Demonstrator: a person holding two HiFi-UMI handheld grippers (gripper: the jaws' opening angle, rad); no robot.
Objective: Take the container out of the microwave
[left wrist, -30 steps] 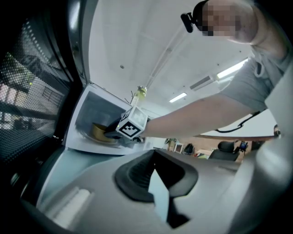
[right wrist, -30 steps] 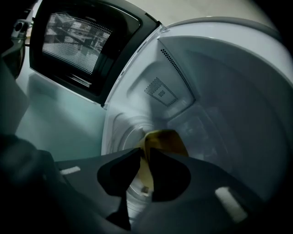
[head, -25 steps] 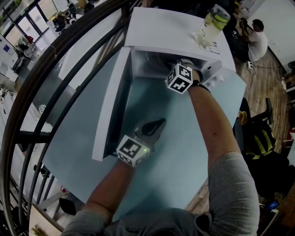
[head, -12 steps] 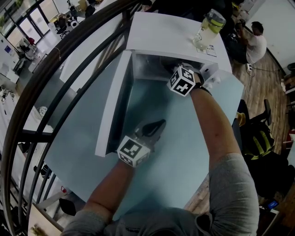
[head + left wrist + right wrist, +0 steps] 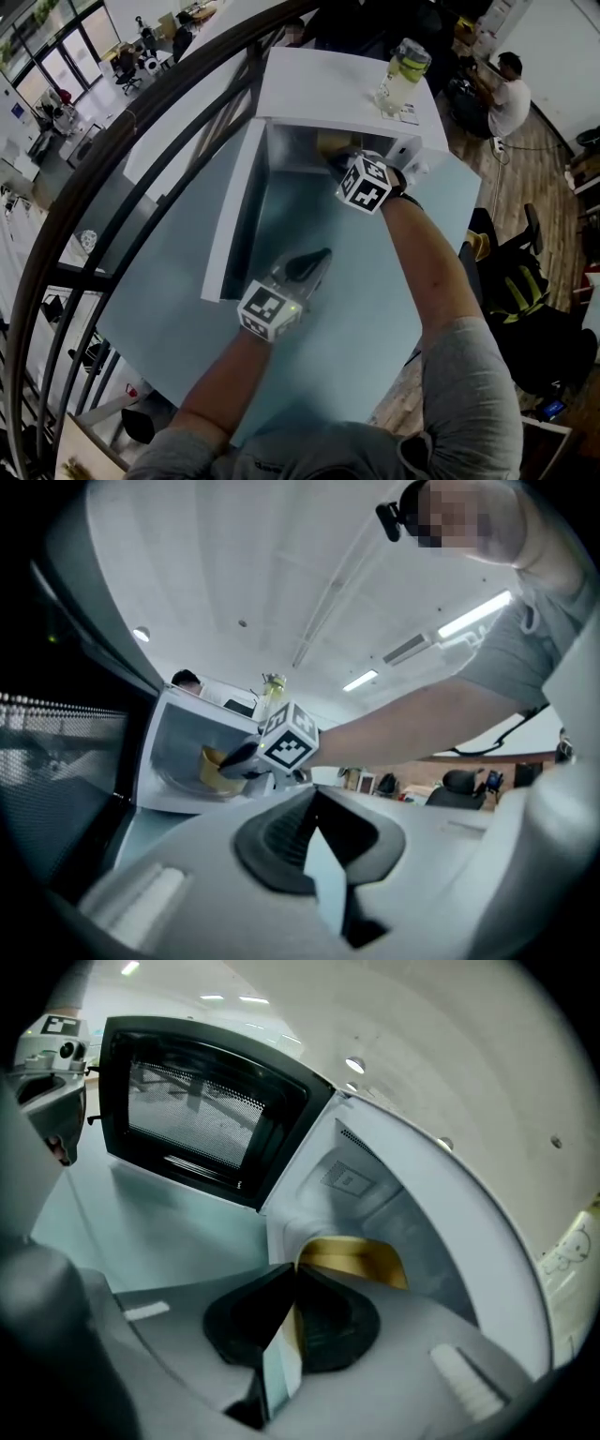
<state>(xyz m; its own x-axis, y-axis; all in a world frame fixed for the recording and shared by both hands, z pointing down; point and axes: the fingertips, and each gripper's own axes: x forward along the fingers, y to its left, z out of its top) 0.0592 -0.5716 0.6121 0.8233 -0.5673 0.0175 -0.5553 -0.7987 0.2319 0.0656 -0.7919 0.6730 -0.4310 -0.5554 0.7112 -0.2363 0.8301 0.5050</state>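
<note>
A pale blue table (image 5: 356, 319) spreads beneath the fingers of the left gripper (image 5: 323, 255) and runs on under those of the right gripper (image 5: 293, 1279). Up past the right fingers stands a clear jar (image 5: 401, 73) of pale liquid with a green lid, resting on a small printed card (image 5: 407, 112). To the left of both sets of fingers a dark curved railing (image 5: 112, 159) sweeps by, with desks and chairs (image 5: 131, 52) far beyond it. Well to the right of the right fingers, a person (image 5: 511, 94) in a white shirt sits over a wooden floor (image 5: 539, 178). To the right of the left fingers stands a black chair (image 5: 520, 286) with yellow-green trim. Long ceiling lamps (image 5: 473, 616) glow above the left fingers.
</note>
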